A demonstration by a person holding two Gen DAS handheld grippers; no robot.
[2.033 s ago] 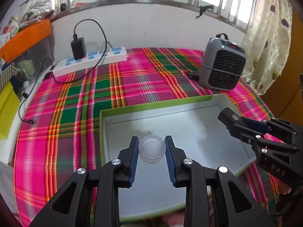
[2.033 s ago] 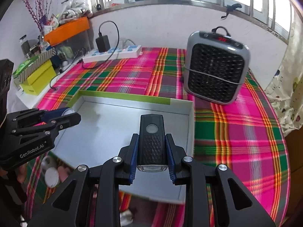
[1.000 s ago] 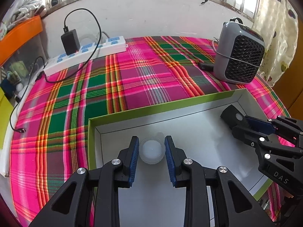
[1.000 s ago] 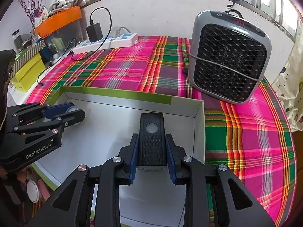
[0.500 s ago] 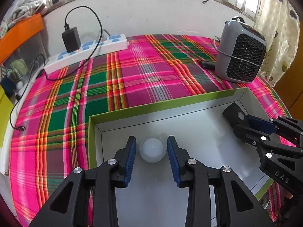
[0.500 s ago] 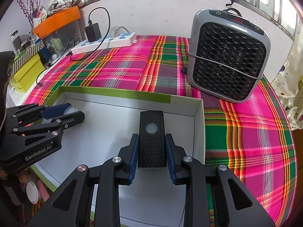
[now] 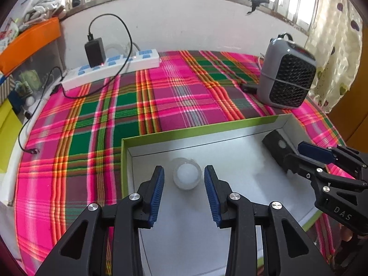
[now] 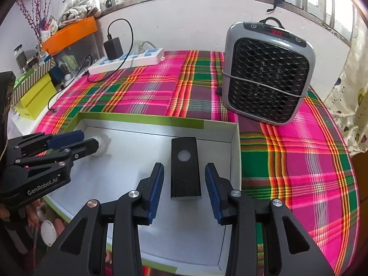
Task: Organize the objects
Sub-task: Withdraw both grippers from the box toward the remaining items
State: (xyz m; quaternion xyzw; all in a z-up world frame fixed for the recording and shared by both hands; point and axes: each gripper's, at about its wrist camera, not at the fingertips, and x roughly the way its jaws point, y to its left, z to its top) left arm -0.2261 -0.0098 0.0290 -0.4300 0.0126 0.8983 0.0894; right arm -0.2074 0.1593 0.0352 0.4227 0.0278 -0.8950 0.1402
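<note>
Both tongs stand parted, having just been opening. Left tongs (image 7: 184,184), lower centre of the left-wrist frame, bracket the small clear jar (image 7: 186,176) with a gap on each side. Right tongs (image 8: 184,184) flank the black rectangular device (image 8: 185,169) without contact. Both items rest on the floor of the green-rimmed box (image 8: 142,120) on the plaid-covered counter (image 7: 179,101). Risk: withdrawing askew could let a pad clip the light jar and tip or roll it; the device lies near the box wall.
</note>
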